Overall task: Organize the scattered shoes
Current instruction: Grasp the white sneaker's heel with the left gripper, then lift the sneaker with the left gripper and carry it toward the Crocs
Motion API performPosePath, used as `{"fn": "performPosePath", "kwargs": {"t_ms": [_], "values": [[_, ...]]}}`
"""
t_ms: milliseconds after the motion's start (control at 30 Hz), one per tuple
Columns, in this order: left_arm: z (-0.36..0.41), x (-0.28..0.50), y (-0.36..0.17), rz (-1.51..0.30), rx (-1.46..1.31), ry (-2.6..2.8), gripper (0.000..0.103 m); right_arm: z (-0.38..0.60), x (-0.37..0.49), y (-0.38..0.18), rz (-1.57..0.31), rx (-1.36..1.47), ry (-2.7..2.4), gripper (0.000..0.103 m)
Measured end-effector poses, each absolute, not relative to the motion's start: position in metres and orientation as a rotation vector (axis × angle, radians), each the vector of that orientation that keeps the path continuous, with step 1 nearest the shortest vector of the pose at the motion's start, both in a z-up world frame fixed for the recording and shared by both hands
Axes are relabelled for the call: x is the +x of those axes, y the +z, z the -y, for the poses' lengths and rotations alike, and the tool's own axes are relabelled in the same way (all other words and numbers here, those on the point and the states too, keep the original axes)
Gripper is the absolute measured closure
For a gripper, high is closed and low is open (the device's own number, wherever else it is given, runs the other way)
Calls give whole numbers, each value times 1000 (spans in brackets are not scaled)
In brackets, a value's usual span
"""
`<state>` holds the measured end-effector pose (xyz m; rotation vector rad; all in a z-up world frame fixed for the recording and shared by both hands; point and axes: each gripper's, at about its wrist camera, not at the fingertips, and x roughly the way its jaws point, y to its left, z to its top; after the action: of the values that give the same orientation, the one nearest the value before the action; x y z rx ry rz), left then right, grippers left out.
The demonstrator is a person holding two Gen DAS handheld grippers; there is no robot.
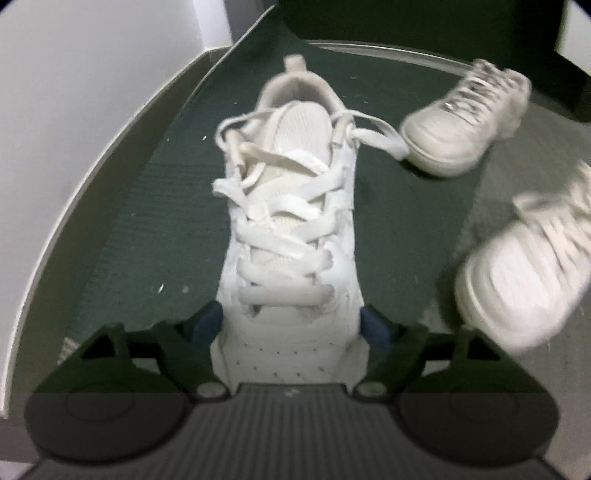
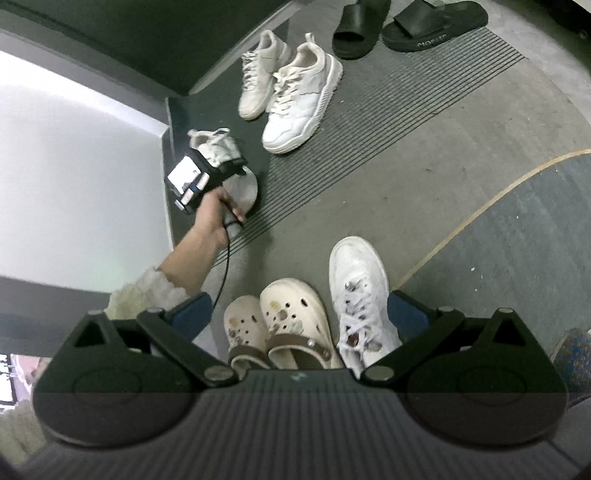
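Observation:
My left gripper (image 1: 290, 325) is shut on the toe of a white laced sneaker (image 1: 291, 229), heel pointing away, over the dark mat (image 1: 166, 221). Two more white sneakers lie to its right, one far (image 1: 465, 122) and one near (image 1: 524, 273). In the right wrist view the left gripper (image 2: 207, 173) holds that sneaker (image 2: 218, 146) by the wall. My right gripper (image 2: 299, 314) is open and empty, above a pair of cream clogs (image 2: 280, 325) and a white sneaker (image 2: 362, 299) on the floor.
A white wall (image 1: 74, 110) runs along the mat's left edge. Two white sneakers (image 2: 291, 96) and two black slides (image 2: 406, 26) sit further out on the ribbed mat (image 2: 406, 103). A tan line (image 2: 480, 210) crosses the floor at right.

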<state>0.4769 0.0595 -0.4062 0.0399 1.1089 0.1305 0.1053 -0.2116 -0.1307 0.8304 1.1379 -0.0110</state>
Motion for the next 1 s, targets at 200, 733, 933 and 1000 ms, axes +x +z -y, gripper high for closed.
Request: {"fn": "performPosePath", "kwargs": {"t_ms": [200, 733, 933, 1000], "values": [[-71, 423, -379, -1095, 14, 64, 42, 201, 77, -113, -1103, 862, 61, 0], [-94, 453, -357, -879, 153, -65, 0, 196, 98, -126, -1156, 873, 108, 0], [-78, 513, -400, -988, 73, -96, 0, 207, 125, -148, -1204, 903, 50, 0], [-74, 520, -407, -991, 58, -103, 0, 211, 133, -156, -1214, 916, 27, 0]]}}
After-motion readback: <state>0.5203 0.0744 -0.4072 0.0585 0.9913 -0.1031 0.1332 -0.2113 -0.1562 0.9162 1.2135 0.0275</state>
